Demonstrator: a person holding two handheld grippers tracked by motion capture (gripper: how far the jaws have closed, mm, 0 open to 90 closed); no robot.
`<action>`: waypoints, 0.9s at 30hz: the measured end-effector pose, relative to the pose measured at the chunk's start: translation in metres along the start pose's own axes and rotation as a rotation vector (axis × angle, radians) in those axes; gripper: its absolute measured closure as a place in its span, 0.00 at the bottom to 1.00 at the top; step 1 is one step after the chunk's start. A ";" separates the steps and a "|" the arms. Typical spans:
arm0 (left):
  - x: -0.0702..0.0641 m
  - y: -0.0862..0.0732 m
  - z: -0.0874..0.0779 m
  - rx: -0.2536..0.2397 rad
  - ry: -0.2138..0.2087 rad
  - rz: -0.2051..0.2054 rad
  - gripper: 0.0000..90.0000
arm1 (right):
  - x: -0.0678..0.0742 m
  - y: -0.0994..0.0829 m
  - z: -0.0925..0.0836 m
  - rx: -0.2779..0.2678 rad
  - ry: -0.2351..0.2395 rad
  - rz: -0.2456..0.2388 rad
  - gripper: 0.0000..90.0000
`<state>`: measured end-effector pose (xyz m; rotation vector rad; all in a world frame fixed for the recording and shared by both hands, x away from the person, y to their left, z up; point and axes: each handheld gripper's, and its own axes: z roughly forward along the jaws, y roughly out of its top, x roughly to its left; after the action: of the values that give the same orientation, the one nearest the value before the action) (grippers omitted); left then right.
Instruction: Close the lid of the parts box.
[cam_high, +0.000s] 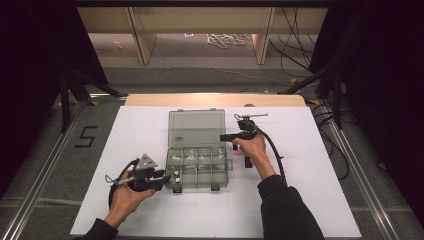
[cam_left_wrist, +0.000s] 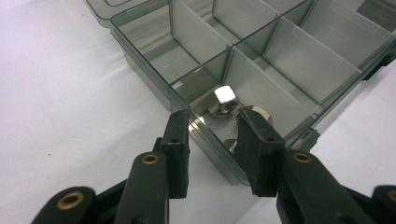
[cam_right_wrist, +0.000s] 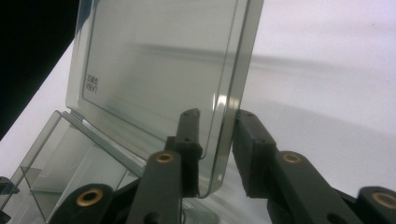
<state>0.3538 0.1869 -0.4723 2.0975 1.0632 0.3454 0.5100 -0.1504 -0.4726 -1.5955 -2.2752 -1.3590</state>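
Right claw (cam_right_wrist: 215, 140) straddles the free edge of the organizer box (cam_high: 197, 172)'s lid (cam_right_wrist: 159, 79), jaws apart, not yet pinching. Left claw (cam_left_wrist: 212, 140), jaws apart, straddles the box's near-left corner wall mid-counter, steel nuts (cam_left_wrist: 223, 100) just ahead.

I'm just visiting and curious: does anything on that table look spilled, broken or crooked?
Nothing stands out. The clear organizer box sits square on the white sheet, lid open, metal nuts inside a corner compartment. The right gripper straddles the lid's edge.
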 end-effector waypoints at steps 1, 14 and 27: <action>0.000 0.000 0.000 -0.001 0.000 -0.001 0.72 | 0.000 0.000 -0.001 -0.008 -0.003 -0.014 0.83; -0.001 0.000 0.000 -0.001 0.004 0.010 0.71 | 0.004 -0.008 -0.008 -0.097 -0.026 -0.101 0.92; -0.001 0.000 0.000 -0.005 0.001 -0.002 0.72 | 0.010 -0.023 -0.012 -0.194 -0.051 -0.153 0.92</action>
<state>0.3534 0.1865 -0.4728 2.0916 1.0643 0.3482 0.4828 -0.1530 -0.4747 -1.5520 -2.4047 -1.6388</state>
